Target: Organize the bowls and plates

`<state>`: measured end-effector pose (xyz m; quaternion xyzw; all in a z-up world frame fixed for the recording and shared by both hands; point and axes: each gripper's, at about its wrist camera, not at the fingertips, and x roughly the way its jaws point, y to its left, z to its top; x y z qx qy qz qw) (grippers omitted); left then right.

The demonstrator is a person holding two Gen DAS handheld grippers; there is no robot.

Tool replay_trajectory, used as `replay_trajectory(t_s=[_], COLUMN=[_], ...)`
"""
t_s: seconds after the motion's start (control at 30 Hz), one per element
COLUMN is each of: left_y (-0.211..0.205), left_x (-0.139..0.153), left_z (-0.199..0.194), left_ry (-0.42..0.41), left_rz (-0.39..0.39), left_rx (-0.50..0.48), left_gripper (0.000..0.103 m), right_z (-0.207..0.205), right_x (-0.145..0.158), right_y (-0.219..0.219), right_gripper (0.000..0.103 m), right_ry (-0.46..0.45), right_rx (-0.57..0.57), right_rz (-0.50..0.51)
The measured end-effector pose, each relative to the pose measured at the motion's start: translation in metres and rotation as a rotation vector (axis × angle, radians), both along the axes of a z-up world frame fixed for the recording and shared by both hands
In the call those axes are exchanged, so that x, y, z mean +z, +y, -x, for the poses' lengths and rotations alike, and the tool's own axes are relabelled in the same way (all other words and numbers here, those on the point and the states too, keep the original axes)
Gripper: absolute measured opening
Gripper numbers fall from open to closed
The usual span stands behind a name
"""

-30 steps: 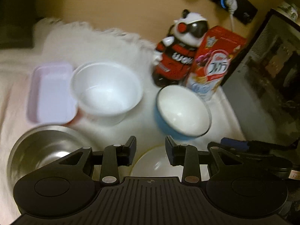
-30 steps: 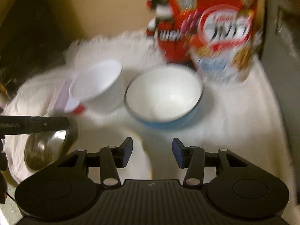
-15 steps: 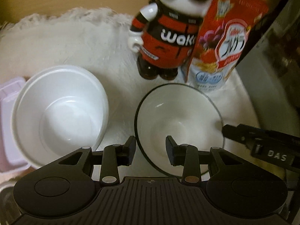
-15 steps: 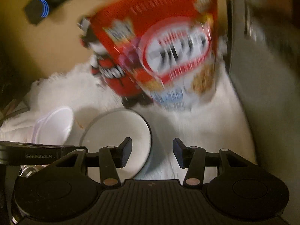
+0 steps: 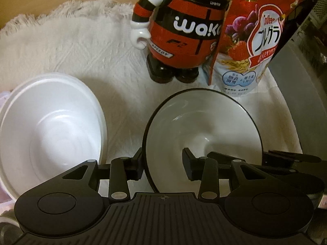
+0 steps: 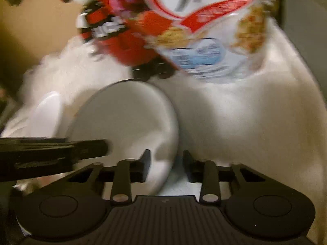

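The blue bowl point(image 5: 202, 130), white inside with a dark rim, stands on the white cloth point(image 5: 81, 47). My left gripper point(image 5: 162, 166) straddles its left rim, one finger outside and one inside. Its jaws are opening and the pads stand off the wall. In the right wrist view, my right gripper point(image 6: 166, 163) is shut on the same blue bowl point(image 6: 122, 118) at its right rim, with the wall between the fingers. The right gripper's black body point(image 5: 290, 159) shows at the bowl's right side in the left wrist view. A white plastic bowl point(image 5: 51, 130) sits just left.
A red and black toy figure point(image 5: 184, 30) and a red cereal bag point(image 5: 255, 40) stand close behind the bowl. A grey box wall point(image 5: 296, 85) bounds the cloth on the right. A lilac tray edge point(image 5: 4, 96) shows far left. The right wrist view is blurred.
Both grippers came forward and down onto the blue bowl. The right jaws narrowed onto its right rim. The left jaws widened slightly around its left rim. The steel bowl left the view.
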<state>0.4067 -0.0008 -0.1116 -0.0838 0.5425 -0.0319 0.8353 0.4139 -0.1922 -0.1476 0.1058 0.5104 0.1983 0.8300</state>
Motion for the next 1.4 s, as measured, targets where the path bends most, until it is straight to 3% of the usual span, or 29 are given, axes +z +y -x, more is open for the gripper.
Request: replay_trajectory(t_s=[0.13,0.27,0.37,0.57,0.8,0.9,1.1,1.4], left_y=[-0.006,-0.018,-0.028,-0.037,-0.032,-0.025,-0.039,-0.04], left_x=[0.0,-0.002,-0.002,-0.015,-0.021,-0.022,-0.021,-0.016], left_z=[0.007,0.012,0.007,-0.011,-0.017,-0.018,-0.012,-0.008], left_ry=[0.033,0.045,0.021,0.06,0.095,0.11,0.077,0.074], left_rz=[0.05,0.082,0.066,0.055,0.093,0.126,0.029,0.025], left_rx=[-0.019,-0.053,-0.078,-0.118,-0.113,-0.089,-0.132,-0.134], left_gripper=[0.042,0.041,0.041,0.042,0.04,0.034,0.034,0.034], right_z=[0.012,0.025,0.03,0.023,0.014,0.012,0.011,0.012], right_x=[0.006,0.01,0.006,-0.004,-0.012,-0.011,-0.011,-0.01], right_y=[0.002,-0.018,-0.033,-0.043,-0.038,-0.035,-0.037,-0.036], right_gripper=[0.034,0.034,0.034,0.034,0.037,0.038,0.039,0.04], right_ry=[-0.037,-0.031,-0.015,-0.008,0.006,0.007,0.013,0.049], right_rx=[0.017,-0.008,-0.026,-0.063,-0.054,-0.048,-0.054,-0.101], right_rz=[0.059,0.039,0.032,0.008,-0.003,0.0,-0.012,-0.023])
